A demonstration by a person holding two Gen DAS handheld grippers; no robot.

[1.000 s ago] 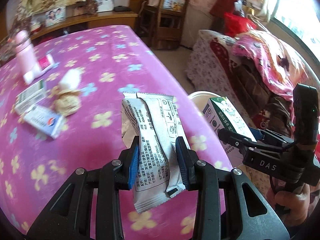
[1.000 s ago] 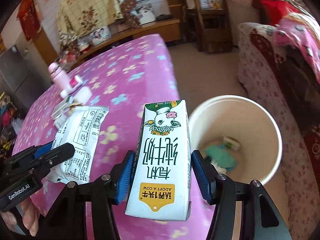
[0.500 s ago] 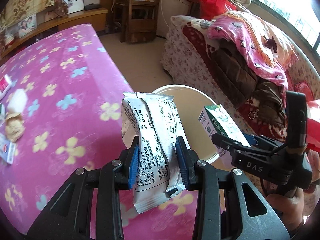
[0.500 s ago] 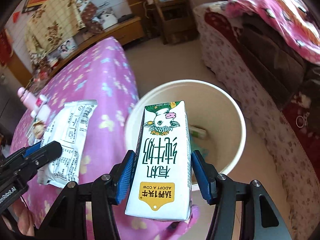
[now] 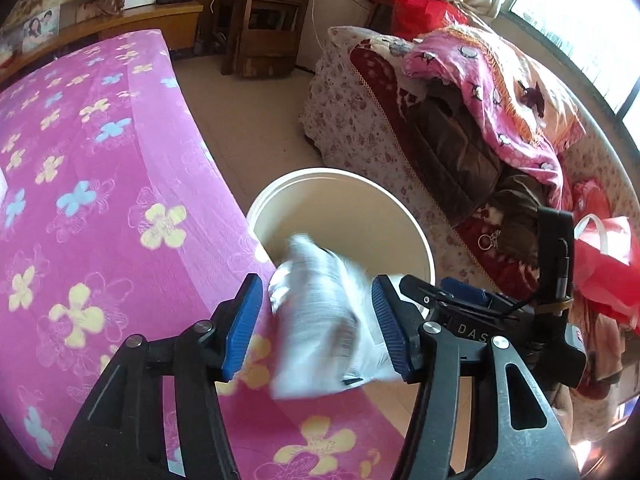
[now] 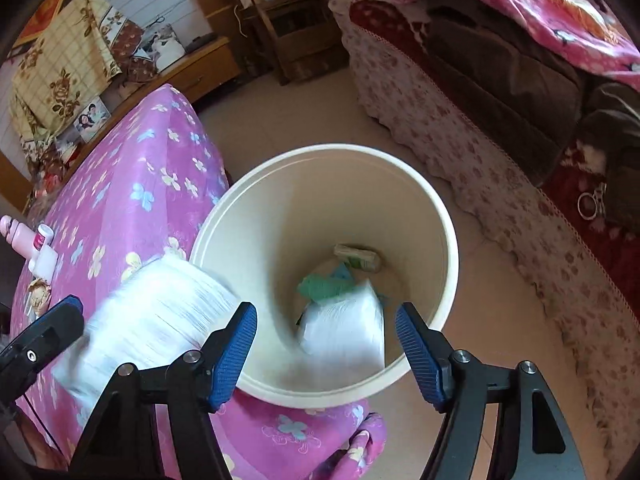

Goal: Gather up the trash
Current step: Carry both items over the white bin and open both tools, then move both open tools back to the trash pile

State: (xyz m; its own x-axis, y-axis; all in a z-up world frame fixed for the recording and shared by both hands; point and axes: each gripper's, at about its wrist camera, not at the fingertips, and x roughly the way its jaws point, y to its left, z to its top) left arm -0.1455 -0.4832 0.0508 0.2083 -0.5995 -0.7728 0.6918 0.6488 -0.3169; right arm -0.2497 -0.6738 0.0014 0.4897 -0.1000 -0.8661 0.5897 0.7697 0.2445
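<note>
Trash comes first: the silvery snack wrapper (image 5: 328, 316) is a motion-blurred smear in the lower middle of the left wrist view, between the blue pads of the left gripper (image 5: 318, 326) but apparently touching neither. Its long axis runs roughly up the frame, tilted toward the bucket. The left jaws stand wide apart and grip nothing, so the wrapper looks to be dropping free. In the right wrist view the same wrapper (image 6: 152, 312) shows as a white blur at lower left, overlapping the bucket's near-left rim, so whether it falls inside or catches the lip is an open judgement.

In the right wrist view a second white blurred block, likely a carton (image 6: 344, 328), sits low inside the bucket (image 6: 448, 240), right of a green scrap (image 6: 324, 286) and below a small pale packet (image 6: 358, 258). The right gripper (image 6: 324, 344) is spread wide over the bucket mouth and holds nothing.

The bucket stands on the floor, hard against the pink flowered bed (image 5: 100, 184), which fills the left of both frames. Remaining trash (image 6: 38, 294) lies at the far left edge of the right wrist view, on the bed beside a pink bottle (image 6: 18, 240). That places it on the left gripper's side, so the left one seems the nearer for the next pick.
</note>
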